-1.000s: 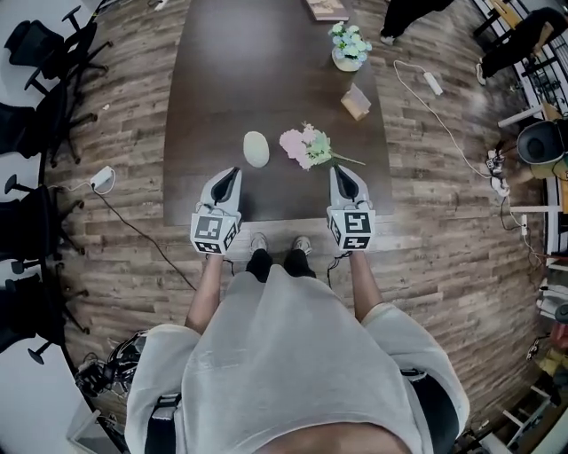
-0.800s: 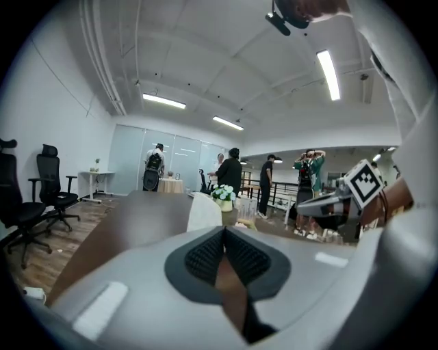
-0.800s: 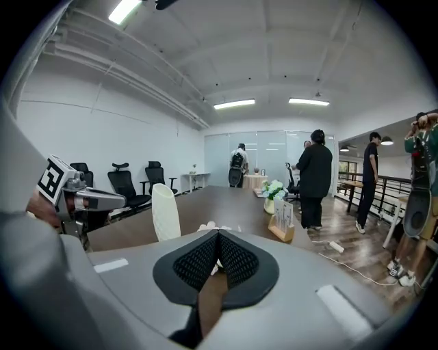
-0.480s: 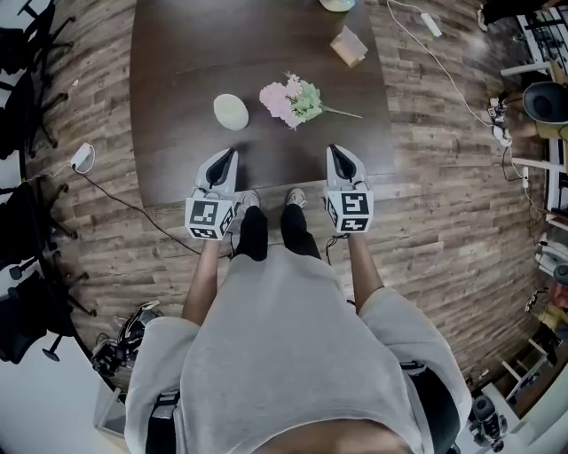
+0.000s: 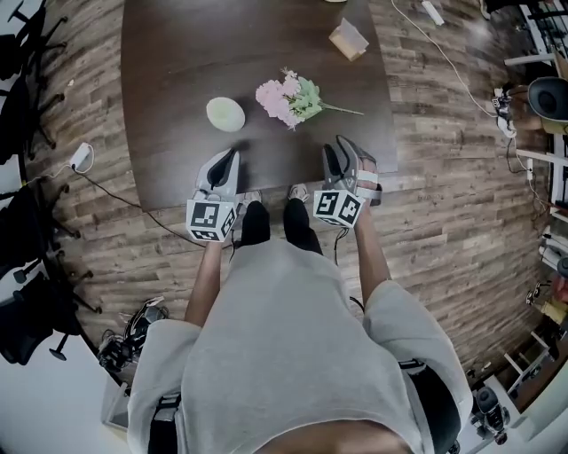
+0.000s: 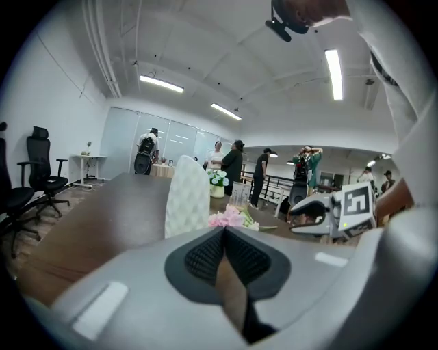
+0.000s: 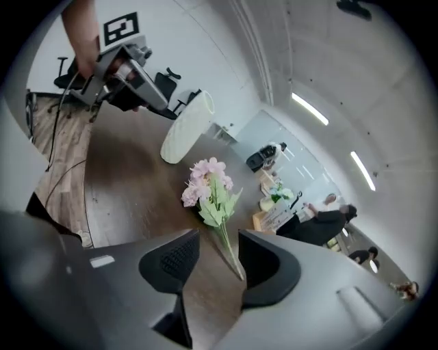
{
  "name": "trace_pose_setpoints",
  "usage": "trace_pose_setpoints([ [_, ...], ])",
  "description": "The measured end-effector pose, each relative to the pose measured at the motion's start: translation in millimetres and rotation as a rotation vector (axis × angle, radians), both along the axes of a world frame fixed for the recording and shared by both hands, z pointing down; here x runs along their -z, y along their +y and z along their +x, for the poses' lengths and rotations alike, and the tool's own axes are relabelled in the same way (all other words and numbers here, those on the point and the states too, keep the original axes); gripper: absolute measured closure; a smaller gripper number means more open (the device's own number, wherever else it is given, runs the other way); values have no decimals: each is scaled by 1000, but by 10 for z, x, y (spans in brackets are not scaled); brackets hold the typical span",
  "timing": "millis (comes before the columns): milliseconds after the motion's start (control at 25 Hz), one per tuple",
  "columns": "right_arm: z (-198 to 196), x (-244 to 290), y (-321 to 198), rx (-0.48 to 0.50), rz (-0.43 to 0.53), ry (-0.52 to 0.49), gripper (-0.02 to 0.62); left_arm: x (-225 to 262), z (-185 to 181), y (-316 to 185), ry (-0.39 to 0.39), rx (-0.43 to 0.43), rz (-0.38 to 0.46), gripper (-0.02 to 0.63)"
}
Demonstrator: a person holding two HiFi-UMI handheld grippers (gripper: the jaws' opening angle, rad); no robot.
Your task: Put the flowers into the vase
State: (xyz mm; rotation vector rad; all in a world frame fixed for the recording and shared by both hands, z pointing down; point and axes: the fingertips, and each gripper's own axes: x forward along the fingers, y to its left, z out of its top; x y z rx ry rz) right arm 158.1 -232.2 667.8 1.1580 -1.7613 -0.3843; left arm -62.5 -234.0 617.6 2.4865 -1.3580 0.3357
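A bunch of pink flowers (image 5: 286, 96) with green leaves lies flat on the dark table (image 5: 177, 53), its stem pointing right. To its left stands a pale, egg-shaped vase (image 5: 225, 113). My left gripper (image 5: 233, 152) is shut and empty at the table's front edge, just below the vase (image 6: 188, 195). My right gripper (image 5: 341, 148) is rolled to one side and its jaws have just been opening. Nothing is between them. In the right gripper view the flowers (image 7: 207, 186) lie ahead and the stem end lines up with the gap of that gripper (image 7: 217, 256).
A tan box (image 5: 348, 39) sits at the table's far right. A white cable with a power strip (image 5: 432, 12) runs over the wood floor at the right. Office chairs (image 5: 27, 53) stand left. Another small vase of flowers (image 6: 217, 180) and several people are beyond the table.
The right gripper has rolled and gone from shut to open. Both grippers have sunk towards the table's front edge. The left gripper stays shut.
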Motion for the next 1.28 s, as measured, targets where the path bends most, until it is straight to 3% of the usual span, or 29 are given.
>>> trace_pose_setpoints([
  [160,65,-189,-84,5,-63,56,374,6,-79,-68,5,21,0,595],
  [440,84,-387,-296,14,-59,160,354,-54,-181,-101,7,33,-13,595],
  [960,1,-660,-933,50,-70,298,371,-90,-396,-108,7,65,-24,595],
  [1280,-160,-702,-1060,101,-49,375,426,-126,-508,-83,9,92,-37,595],
])
